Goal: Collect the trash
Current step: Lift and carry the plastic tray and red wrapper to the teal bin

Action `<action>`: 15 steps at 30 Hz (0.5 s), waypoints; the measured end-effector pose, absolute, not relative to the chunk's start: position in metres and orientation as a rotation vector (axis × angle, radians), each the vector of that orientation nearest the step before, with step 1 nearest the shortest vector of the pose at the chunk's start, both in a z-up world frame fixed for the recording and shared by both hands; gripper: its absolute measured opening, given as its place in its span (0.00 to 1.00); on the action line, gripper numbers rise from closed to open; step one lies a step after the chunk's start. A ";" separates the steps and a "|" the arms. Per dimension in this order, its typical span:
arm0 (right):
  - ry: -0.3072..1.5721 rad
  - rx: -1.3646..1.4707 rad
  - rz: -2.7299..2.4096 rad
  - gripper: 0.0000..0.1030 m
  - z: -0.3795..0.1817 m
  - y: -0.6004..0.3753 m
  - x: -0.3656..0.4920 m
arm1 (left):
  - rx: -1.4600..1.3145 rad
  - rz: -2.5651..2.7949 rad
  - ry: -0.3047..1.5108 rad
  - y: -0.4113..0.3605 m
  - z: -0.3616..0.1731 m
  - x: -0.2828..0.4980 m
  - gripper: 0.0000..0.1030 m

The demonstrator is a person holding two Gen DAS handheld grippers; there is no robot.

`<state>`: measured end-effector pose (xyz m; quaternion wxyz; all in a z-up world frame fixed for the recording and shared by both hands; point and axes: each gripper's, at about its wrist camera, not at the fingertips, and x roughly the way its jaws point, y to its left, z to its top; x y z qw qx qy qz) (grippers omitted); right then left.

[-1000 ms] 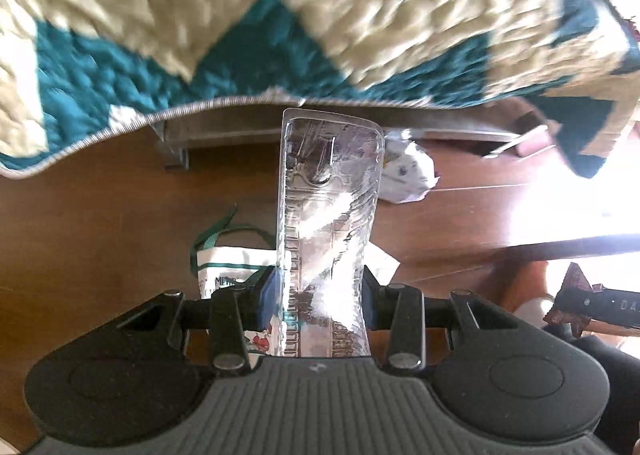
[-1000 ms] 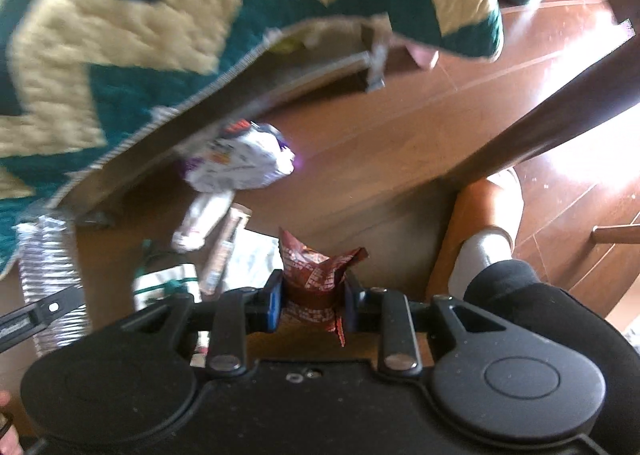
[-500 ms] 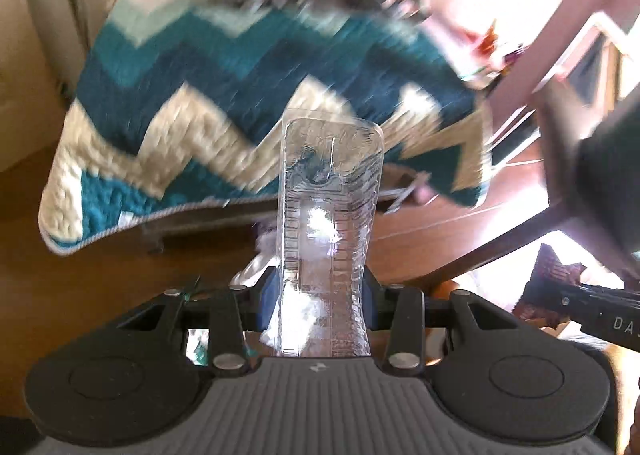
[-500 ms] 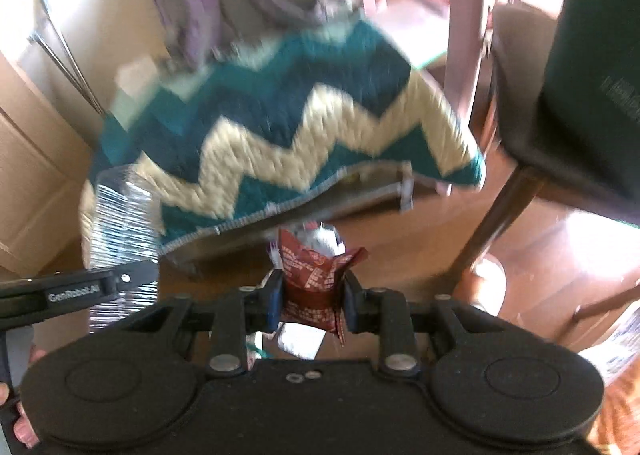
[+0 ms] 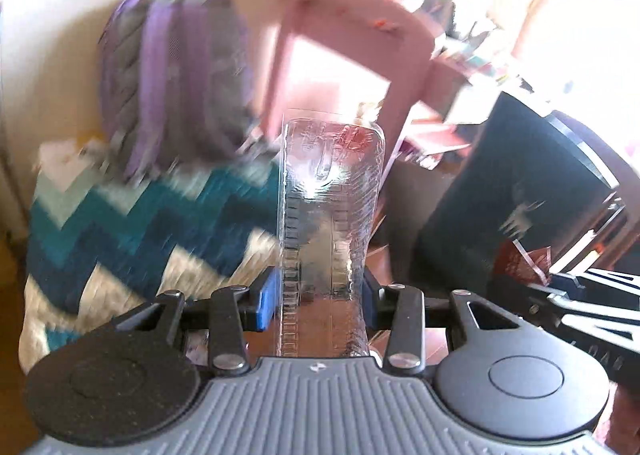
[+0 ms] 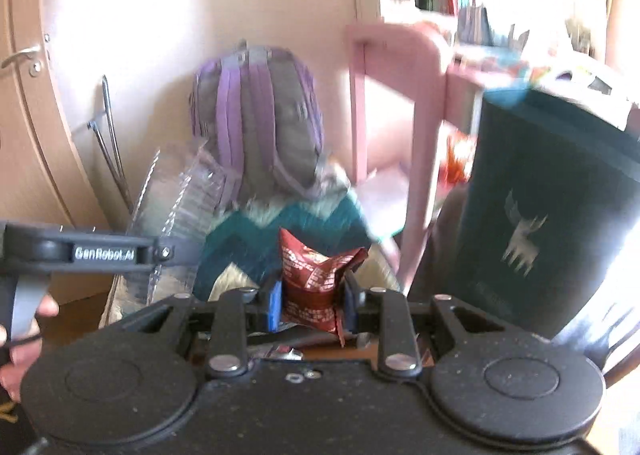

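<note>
Clear, crushed plastic: we note a flattened bottle (image 5: pixel 328 239) clamped between the blue pads of the left claw (image 5: pixel 320 297), standing upright and reaching away from the camera. In the right wrist view the same bottle (image 6: pixel 180 211) shows at left as a blurred transparent shape ahead of the left claw (image 6: pixel 168 253), with fingers of the person's hand (image 6: pixel 24 319) wrapped on the handle at the frame edge. The right claw (image 6: pixel 312 301) is closed narrowly on a crumpled red wrapper (image 6: pixel 314 283), which bulges above the pads; in the left wrist view the wrapper (image 5: pixel 520 263) appears at far right, at the tip of the right claw (image 5: pixel 540 279). Behind both we see a teal, dark blue and cream zigzag quilt (image 5: pixel 132 231), a purple and grey backpack (image 6: pixel 260 123) leaning against the pale wall, a pink desk frame (image 6: pixel 400 103), and a dark green bag with a white deer print (image 6: pixel 544 207) at right. Both views are motion-blurred, so finer detail is unreadable.
</note>
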<state>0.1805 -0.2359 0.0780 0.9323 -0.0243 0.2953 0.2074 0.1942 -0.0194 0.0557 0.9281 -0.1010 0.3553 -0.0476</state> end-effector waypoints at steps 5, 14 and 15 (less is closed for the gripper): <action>0.517 -0.053 0.381 0.27 0.111 -0.267 0.186 | -0.158 -0.179 0.650 -0.060 0.107 0.211 0.39; 0.428 -0.029 0.242 0.27 0.150 -0.335 0.219 | -0.079 -0.297 0.538 -0.136 0.183 0.261 0.39; 0.428 -0.021 0.229 0.27 0.153 -0.343 0.225 | -0.070 -0.309 0.530 -0.145 0.189 0.268 0.39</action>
